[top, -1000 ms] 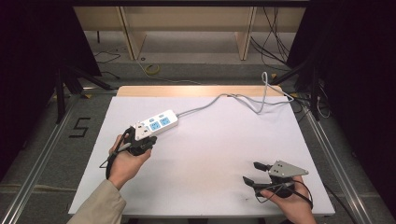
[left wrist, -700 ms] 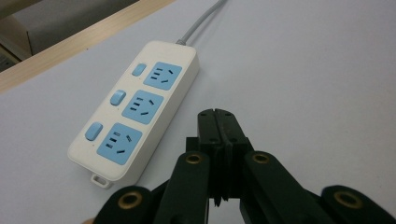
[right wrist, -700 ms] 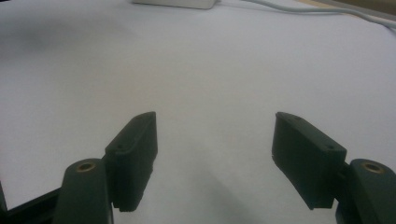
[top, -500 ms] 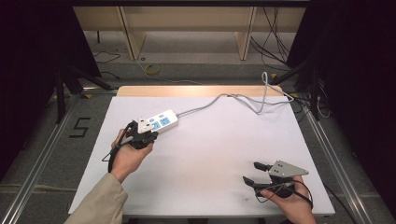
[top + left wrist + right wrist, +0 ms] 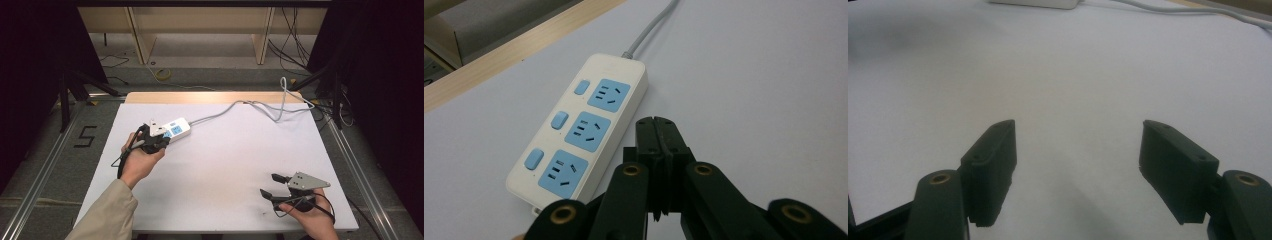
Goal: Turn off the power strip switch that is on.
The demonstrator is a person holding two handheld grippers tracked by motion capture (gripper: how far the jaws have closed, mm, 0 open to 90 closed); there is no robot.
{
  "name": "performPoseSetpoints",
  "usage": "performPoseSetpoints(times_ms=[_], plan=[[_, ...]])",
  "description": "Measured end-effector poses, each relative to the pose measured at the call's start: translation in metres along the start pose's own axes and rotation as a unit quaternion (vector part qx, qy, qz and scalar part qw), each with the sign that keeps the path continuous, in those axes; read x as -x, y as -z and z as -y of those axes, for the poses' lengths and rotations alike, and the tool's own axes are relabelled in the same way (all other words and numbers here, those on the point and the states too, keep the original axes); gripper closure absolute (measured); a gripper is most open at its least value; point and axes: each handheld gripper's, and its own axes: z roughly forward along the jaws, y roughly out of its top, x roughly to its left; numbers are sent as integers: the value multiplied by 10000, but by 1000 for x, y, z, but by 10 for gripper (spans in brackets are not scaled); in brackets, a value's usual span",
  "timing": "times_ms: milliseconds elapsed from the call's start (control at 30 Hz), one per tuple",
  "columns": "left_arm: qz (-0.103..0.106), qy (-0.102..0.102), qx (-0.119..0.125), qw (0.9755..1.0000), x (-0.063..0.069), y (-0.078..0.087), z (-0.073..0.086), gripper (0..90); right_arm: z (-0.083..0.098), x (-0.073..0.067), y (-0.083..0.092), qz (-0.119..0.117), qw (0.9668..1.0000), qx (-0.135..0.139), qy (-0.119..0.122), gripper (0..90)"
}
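A white power strip (image 5: 584, 125) with three blue sockets and three blue switches lies on the white table (image 5: 225, 150), at its left rear (image 5: 177, 128). My left gripper (image 5: 656, 124) is shut with nothing between its jaws. Its tips hover just beside the strip's right long edge, level with the middle socket. In the high view the left gripper (image 5: 164, 140) sits at the strip's near end. My right gripper (image 5: 270, 184) rests near the table's front right corner. It stands open (image 5: 1078, 150) over bare table with nothing between its jaws.
The strip's grey cable (image 5: 235, 107) runs back to the right and loops off the table's rear edge. A wooden strip (image 5: 210, 97) borders the table's far side. An edge of the power strip (image 5: 1038, 4) lies far ahead of the right gripper.
My left gripper has crept forward, closer to the power strip, still shut. The right gripper has not moved.
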Motion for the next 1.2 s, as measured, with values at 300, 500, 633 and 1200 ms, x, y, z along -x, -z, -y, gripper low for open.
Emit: performPoseSetpoints(times_ms=[300, 500, 633, 1200], plan=[[8, -79, -119, 9999, 0, -7, -7, 896, 0, 0, 0, -2, 10000, 2, 6, 323], [-15, -92, -149, 9998, -3, -12, -12, 896, 0, 0, 0, -10, 10000, 2, 8, 322], [-29, -84, -176, 9998, -6, -16, -15, 896, 0, 0, 0, -11, 10000, 9, 4, 322], [-103, -110, -320, 9994, -18, -27, -28, 896, 0, 0, 0, -24, 10000, 9, 7, 322]])
